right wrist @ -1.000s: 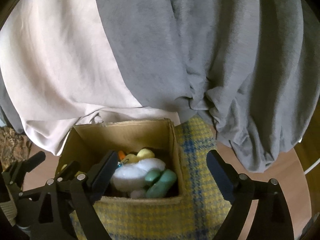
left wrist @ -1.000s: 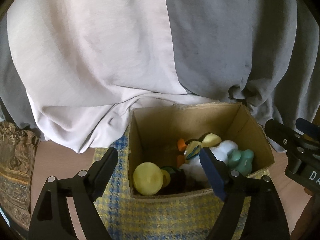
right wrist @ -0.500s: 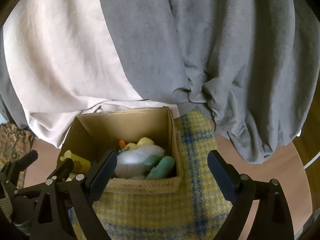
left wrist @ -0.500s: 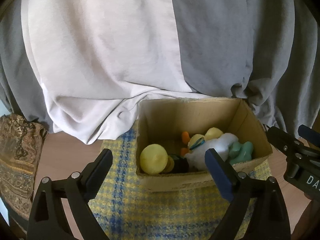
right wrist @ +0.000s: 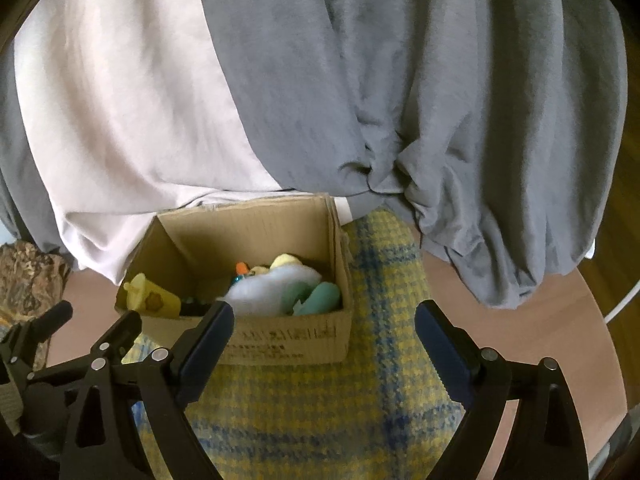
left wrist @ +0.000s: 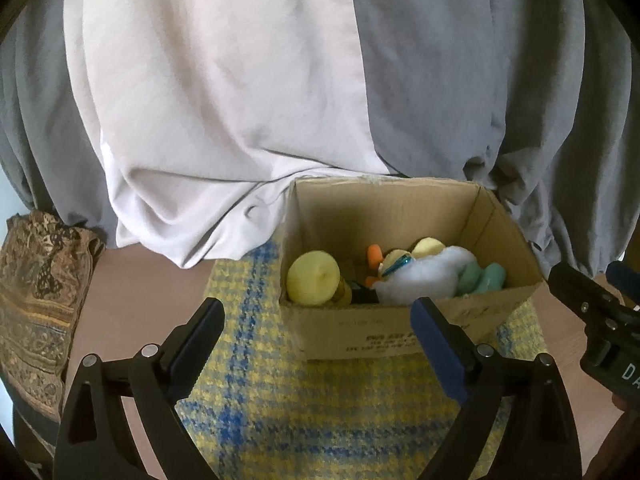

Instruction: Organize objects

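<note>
Cardboard box (left wrist: 400, 332) of toys sits on checked cloth (left wrist: 320, 420).

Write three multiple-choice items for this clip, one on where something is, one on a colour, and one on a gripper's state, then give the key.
1. Where does the cardboard box stand?
A. on the yellow and blue checked cloth
B. on the patterned brown fabric
C. on the bare floor

2. What colour is the soft toy lying between the yellow round toy and the teal toy?
A. red
B. white
C. black

3. How is the left gripper?
A. shut on the yellow toy
B. shut and empty
C. open and empty

Key:
1 A: the checked cloth shows under and around the box in both views.
2 B: a white fluffy body sits between them inside the box.
3 C: its fingers stand wide apart in front of the box with nothing between them; the right gripper is likewise open.
</note>
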Tool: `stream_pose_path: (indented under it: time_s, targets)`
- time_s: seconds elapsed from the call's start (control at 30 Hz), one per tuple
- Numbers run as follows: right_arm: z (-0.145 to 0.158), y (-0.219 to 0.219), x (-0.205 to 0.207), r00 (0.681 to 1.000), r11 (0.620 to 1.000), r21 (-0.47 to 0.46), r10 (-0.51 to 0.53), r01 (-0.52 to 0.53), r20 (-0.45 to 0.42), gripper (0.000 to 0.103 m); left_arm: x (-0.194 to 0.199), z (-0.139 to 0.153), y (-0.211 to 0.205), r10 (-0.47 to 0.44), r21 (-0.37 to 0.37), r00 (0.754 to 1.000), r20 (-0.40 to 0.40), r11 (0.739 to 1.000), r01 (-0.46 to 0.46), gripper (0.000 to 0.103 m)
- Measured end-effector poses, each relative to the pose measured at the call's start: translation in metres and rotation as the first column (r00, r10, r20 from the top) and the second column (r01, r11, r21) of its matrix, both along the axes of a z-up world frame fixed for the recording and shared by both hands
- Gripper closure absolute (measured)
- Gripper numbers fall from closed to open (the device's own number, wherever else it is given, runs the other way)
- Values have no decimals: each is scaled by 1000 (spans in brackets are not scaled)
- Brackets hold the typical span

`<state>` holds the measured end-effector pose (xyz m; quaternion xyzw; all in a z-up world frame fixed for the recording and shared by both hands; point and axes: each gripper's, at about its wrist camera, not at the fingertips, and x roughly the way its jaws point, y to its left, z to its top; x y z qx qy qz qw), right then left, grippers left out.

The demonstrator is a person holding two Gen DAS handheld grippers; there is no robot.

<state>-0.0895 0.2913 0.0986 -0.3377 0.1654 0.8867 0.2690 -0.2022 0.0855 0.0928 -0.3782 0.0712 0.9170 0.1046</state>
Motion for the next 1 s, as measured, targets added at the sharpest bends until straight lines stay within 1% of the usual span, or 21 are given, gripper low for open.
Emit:
stream_pose_path:
  time_s: [0.17,0.5,0.6,0.77,1.0]
  targets:
    - [-5,-9,10,1000,1000,3,1,-1,7,11,13,-4,-5,3,0,1000,-3,1000,-3,4]
    - [-17,-23,36,1000,1000,1,3,-3,15,11,40,-19,-15,11,0,1000,9,1000,-11,4]
    - [-21,-25,43,1000,1000,0,-4,4,17,11,48,-25,-18,23,-17,1000,0,1000,-23,2]
    - [-29,-29,54,1000,1000,-4,-15,15,24,11,60,-36,-24,37,-21,999,16,999,-37,2]
    - [-41,-39,68,998,1000,-3,-31,31,49,10,77,-47,-27,35,-34,999,29,999,-34,1]
